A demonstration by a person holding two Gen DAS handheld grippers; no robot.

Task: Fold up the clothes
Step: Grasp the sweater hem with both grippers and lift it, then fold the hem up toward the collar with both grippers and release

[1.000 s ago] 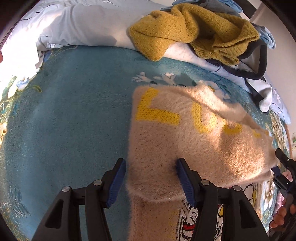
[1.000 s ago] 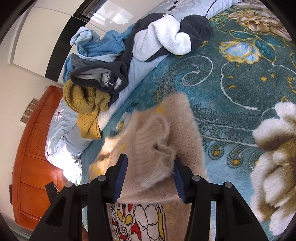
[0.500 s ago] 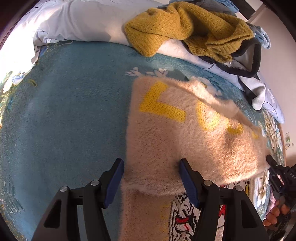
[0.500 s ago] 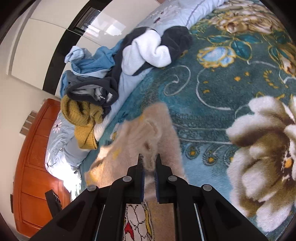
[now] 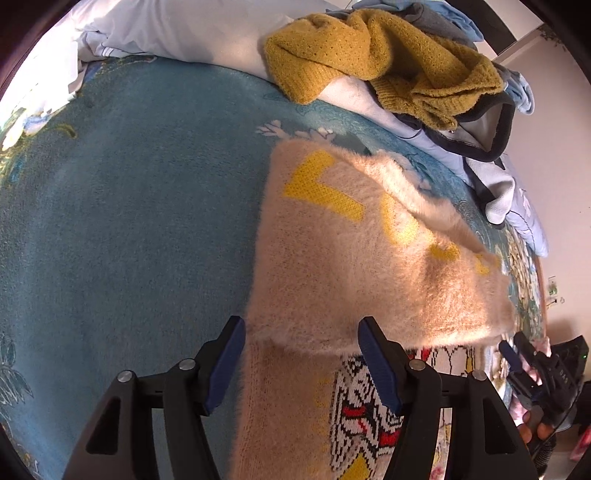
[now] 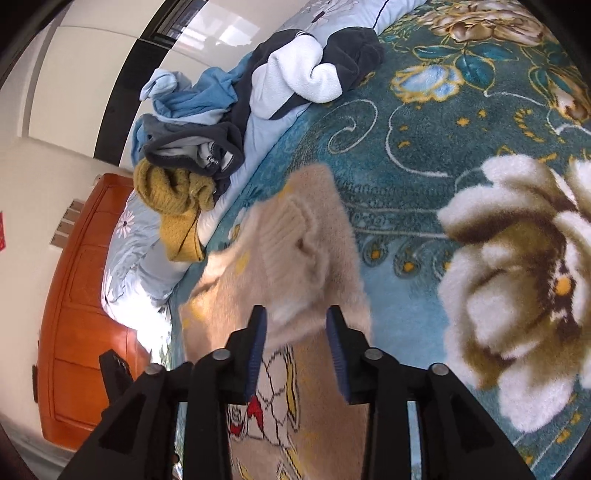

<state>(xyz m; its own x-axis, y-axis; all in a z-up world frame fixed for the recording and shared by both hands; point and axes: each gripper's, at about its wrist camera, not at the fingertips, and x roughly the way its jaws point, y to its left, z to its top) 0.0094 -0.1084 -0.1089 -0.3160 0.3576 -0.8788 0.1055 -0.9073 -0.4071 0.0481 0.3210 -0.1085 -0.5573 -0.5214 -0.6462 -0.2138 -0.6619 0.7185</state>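
A fuzzy beige sweater (image 5: 351, 266) with yellow letters lies on the teal flowered blanket (image 5: 129, 221), its top part folded down over a cartoon print. My left gripper (image 5: 301, 362) stands open astride the fold's near left corner, pads not pressing. In the right wrist view the same sweater (image 6: 295, 258) shows its ribbed hem doubled over. My right gripper (image 6: 295, 343) is opening, with the fluffy fold edge lying between its parted jaws, apart from the pads. That right gripper (image 5: 517, 365) also shows at the sweater's right end, held by a hand.
A mustard knit (image 5: 369, 59) lies bunched on pale blue bedding (image 5: 166, 33) behind the sweater. Dark, white and blue clothes (image 6: 295, 81) are piled further along. An orange wooden panel (image 6: 74, 314) stands at the bed's end. Teal blanket (image 6: 424, 166) stretches right of the sweater.
My right gripper shut on the sweater's fluffy edge half a second ago and has now parted its jaws. The left gripper stayed open and shifted slightly along the fold.
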